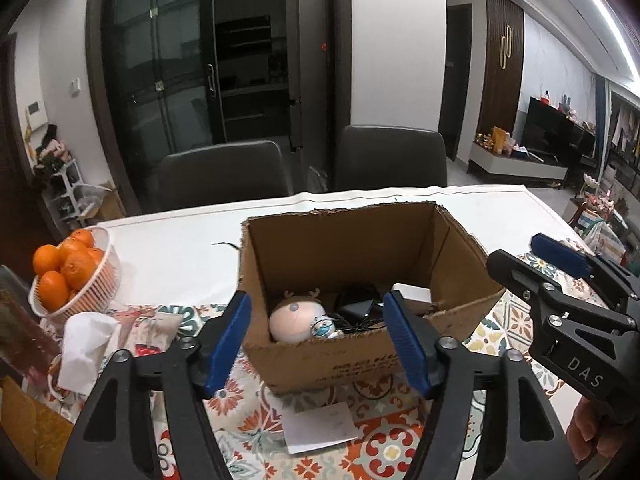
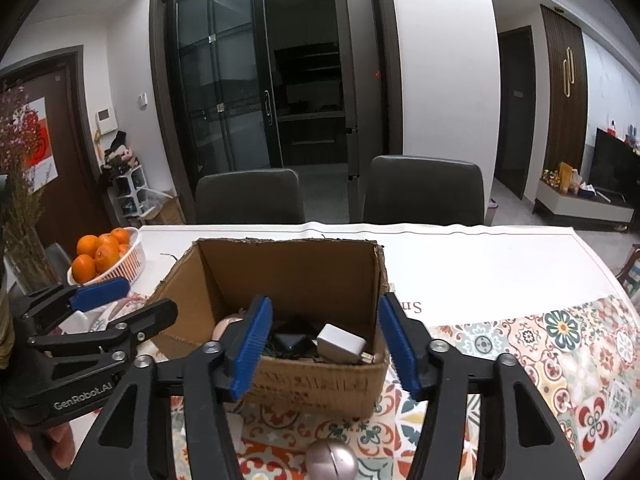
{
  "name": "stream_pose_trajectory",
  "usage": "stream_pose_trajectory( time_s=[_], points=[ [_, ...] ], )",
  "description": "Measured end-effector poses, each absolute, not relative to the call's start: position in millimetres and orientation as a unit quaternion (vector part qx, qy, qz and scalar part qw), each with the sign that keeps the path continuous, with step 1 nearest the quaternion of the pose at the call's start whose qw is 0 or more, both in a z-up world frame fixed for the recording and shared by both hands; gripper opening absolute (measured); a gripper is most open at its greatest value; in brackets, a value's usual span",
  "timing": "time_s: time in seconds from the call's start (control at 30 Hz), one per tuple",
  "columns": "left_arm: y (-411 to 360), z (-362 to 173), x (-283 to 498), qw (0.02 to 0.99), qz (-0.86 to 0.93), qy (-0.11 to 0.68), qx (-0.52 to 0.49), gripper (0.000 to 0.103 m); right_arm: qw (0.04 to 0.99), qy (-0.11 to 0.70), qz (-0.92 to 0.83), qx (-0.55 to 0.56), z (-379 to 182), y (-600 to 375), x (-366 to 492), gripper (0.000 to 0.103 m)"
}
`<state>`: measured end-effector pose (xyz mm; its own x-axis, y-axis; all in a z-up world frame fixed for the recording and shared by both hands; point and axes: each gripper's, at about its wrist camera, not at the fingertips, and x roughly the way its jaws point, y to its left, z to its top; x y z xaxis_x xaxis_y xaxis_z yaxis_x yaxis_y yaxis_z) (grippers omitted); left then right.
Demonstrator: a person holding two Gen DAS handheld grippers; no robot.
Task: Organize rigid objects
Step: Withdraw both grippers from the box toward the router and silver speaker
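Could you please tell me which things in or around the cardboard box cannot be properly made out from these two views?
- Cardboard box floor: both views, near wall and claws hide much of it.
- Doll: right wrist view, left pad of the right claw covers nearly all.
- Black items: tangled and dark, identity unclear.
- Silver ball: right wrist view, cut off by the bottom edge.
- Box print: too blurred to read.

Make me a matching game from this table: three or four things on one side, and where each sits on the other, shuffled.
Things:
1. oranges
2. doll head
3. silver ball
4. white slip of paper

Places:
A. on the patterned cloth, in front of the cardboard box
B. in the white basket
C. inside the cardboard box
D. near edge of the right wrist view, before the box

Pairs: 1-B, 2-C, 3-D, 4-A
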<state>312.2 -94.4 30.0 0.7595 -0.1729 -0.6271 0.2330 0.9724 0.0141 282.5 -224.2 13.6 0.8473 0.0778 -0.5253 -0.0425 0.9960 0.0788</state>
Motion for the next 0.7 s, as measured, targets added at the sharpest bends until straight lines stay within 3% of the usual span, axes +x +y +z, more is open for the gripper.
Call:
stream_pose_trajectory(
  time_s=[0.17,0.47,0.7],
  points=[
    [-88,29,294,0.943,-0.086,0.317,0.050,0.083,0.964,0.262,0.018,0.027,15,-225,266,0.073],
    [-81,17,263,0.947,-0.065,0.312,0.034,0.095,0.968,0.250,0.011,0.021,10,-225,242,0.082],
    [-79,-4,249,0.942,-0.060,0.329,0.027,0.097,0.966,0.259,0.010,0.026,-5,-227,230,0.085]
  ],
)
